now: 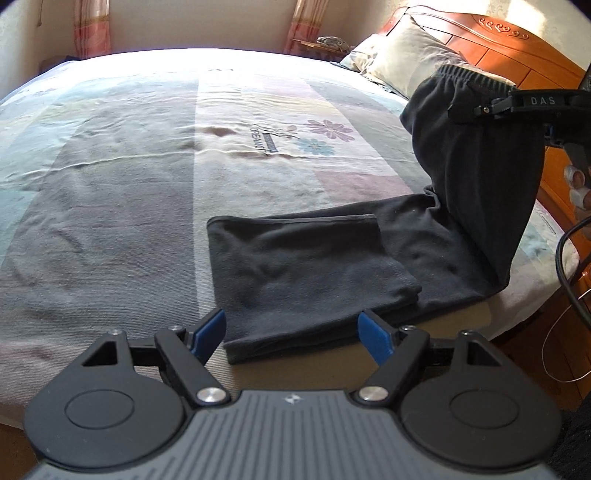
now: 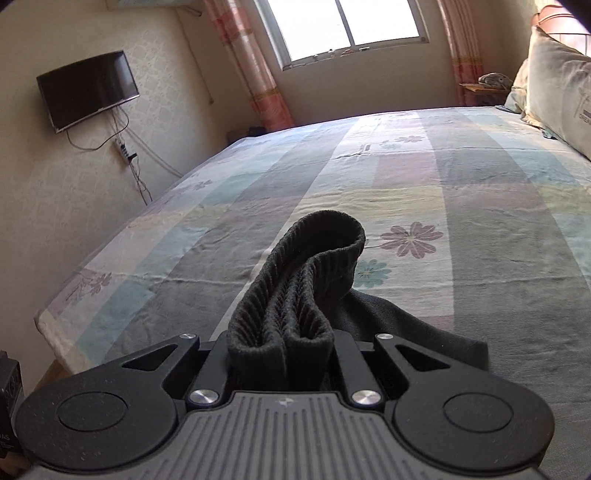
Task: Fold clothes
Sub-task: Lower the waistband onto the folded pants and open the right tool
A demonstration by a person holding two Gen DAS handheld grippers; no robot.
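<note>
Dark grey trousers (image 1: 317, 273) lie on the bed near its front edge, the leg ends folded over the middle. My left gripper (image 1: 293, 334) is open and empty, its blue pads on either side of the folded cloth's near edge, just short of it. My right gripper (image 1: 476, 109) is shut on the ribbed waistband (image 2: 295, 295) and holds it up above the bed at the right, so the upper part of the trousers (image 1: 476, 177) hangs steeply. In the right wrist view the gripper (image 2: 280, 354) has the bunched waistband between its jaws.
The bed (image 1: 129, 177) has a patchwork flowered cover. Pillows (image 1: 406, 55) lean on the wooden headboard (image 1: 517, 48) at the right. A wall television (image 2: 86, 88) and a window (image 2: 347, 26) lie beyond the bed. A cable (image 1: 565, 266) hangs at the right.
</note>
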